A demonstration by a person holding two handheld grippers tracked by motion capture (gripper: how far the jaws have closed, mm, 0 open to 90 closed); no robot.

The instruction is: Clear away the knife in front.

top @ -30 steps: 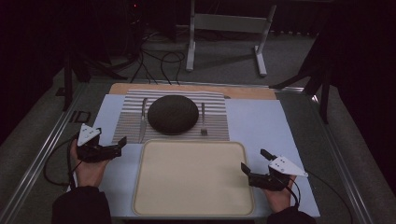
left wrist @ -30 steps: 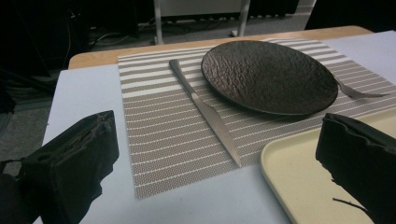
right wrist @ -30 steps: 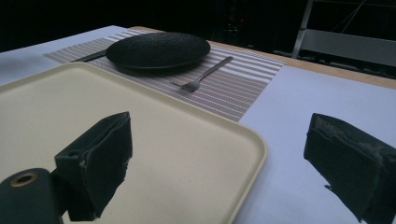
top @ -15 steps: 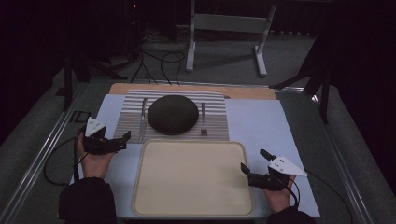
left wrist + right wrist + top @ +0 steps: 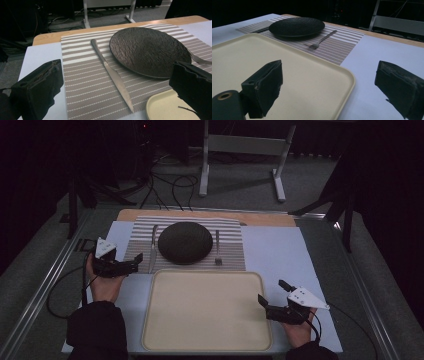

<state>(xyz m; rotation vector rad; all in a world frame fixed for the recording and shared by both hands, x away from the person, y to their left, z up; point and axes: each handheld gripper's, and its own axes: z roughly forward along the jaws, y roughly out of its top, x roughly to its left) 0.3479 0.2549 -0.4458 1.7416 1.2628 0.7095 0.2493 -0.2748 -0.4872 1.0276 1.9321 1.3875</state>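
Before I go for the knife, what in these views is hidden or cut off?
- Fork: left gripper view, mostly hidden behind the plate and a finger.
- Knife: right gripper view, largely behind the plate rim.
- Tray: left gripper view, cut off by the bottom edge.
- Fork tines: high view, too small.

My right gripper [image 5: 329, 87] sits wide open over the tray's [image 5: 317, 72] corner; beyond lie a fork [image 5: 322, 40] and plate [image 5: 297, 26] on the placemat [image 5: 342, 47].

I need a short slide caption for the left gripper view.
Open left claw facing a knife beside a dark plate on a striped placemat.
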